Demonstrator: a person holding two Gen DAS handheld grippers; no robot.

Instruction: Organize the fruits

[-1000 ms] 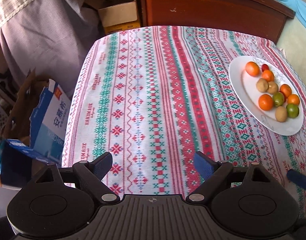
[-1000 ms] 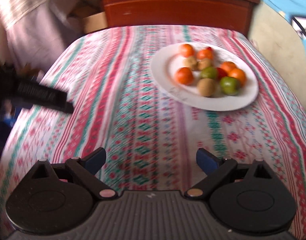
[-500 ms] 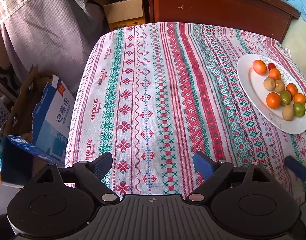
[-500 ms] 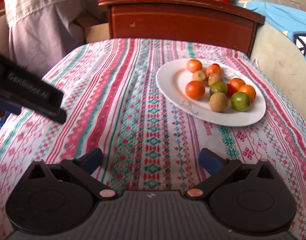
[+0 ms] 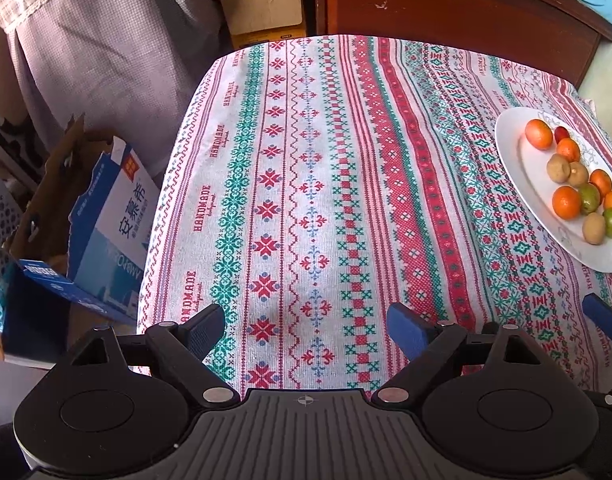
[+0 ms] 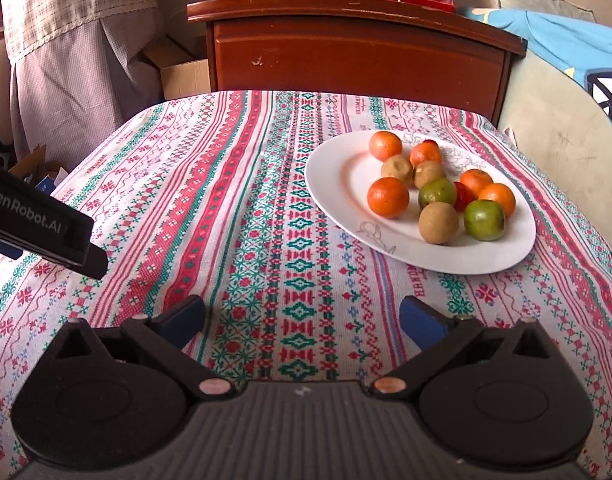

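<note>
The fruits (image 6: 438,188), oranges, green ones, brown ones and a small red one, lie bunched on a white plate (image 6: 338,184) at the right side of the table's patterned cloth (image 6: 266,200). Packed so close and round, one could roll off if a finger nudges its neighbour. The right gripper (image 6: 302,316) has just been opening and stands wide, nothing between its jaws; the left gripper (image 5: 306,320) hangs open and empty over bare cloth.

Left tongs (image 5: 306,326) angled steeply down, jaws wide and empty, right tongs (image 6: 302,318) tilted down, jaws just opened wide, empty
</note>
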